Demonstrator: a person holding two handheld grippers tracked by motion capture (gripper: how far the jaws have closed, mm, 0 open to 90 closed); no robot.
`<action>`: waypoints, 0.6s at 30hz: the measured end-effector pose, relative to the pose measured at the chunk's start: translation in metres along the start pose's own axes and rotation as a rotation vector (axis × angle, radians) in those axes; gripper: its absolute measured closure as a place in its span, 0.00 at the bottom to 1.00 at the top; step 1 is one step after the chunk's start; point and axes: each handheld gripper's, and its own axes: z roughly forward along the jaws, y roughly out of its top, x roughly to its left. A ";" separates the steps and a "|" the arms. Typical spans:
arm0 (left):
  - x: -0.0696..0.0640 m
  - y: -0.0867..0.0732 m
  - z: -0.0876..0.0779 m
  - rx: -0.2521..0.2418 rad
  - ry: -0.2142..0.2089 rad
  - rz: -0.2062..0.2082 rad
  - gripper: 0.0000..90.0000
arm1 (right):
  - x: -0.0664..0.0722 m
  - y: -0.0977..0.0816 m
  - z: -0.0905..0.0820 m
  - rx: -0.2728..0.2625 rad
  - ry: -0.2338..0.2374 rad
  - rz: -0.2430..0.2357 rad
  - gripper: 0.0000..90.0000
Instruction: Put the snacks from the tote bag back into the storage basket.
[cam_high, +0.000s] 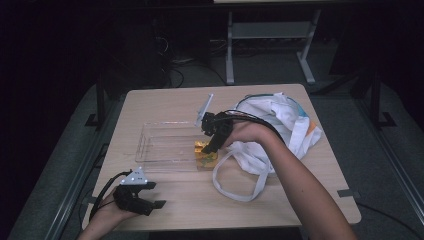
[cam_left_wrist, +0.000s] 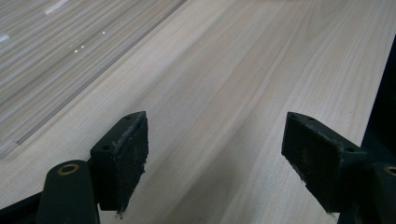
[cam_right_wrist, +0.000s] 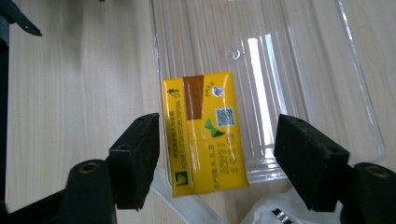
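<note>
While the right tongs (cam_right_wrist: 217, 158) are standing spread over the yellow carton (cam_right_wrist: 205, 133), their pads are pressing on nothing: the carton is lying flat between and beyond the two black jaws, with clear gaps on both sides. Taking the clear plastic tray (cam_high: 165, 145) as the landmark, the carton is resting at the tray's corner nearest the white cloth bag (cam_high: 272, 125), with one end on the ribbed tray floor and the other end crossing the tray rim toward the bag's strap (cam_high: 235, 180). The carton's long axis is running along the right tongs' own pointing line and slightly tilted from it, so the jaws are facing its two long sides. The right tongs are hovering directly above that tray corner, whereas the left tongs (cam_high: 150, 195) are resting on the desk (cam_high: 300, 195) well apart from the tray, off its near edge on the side away from the bag, and are also standing spread with only bare desk between the jaws. The right hand (cam_high: 250, 132) is therefore the nearer one. Judging from this arrangement, the carton appears to have been set down at the tray, and any re-grip is calling for a short descent of the right tongs across the carton's narrow width.
</note>
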 end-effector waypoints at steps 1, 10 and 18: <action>0.000 0.000 0.000 0.000 0.000 0.001 0.25 | 0.000 -0.002 -0.001 -0.005 -0.004 0.013 0.33; 0.000 0.001 0.001 -0.014 -0.003 -0.007 0.25 | 0.000 -0.029 -0.017 -0.073 -0.078 0.128 0.32; -0.001 0.003 0.005 -0.014 -0.010 -0.010 0.25 | 0.007 -0.061 -0.039 -0.152 -0.128 0.217 0.31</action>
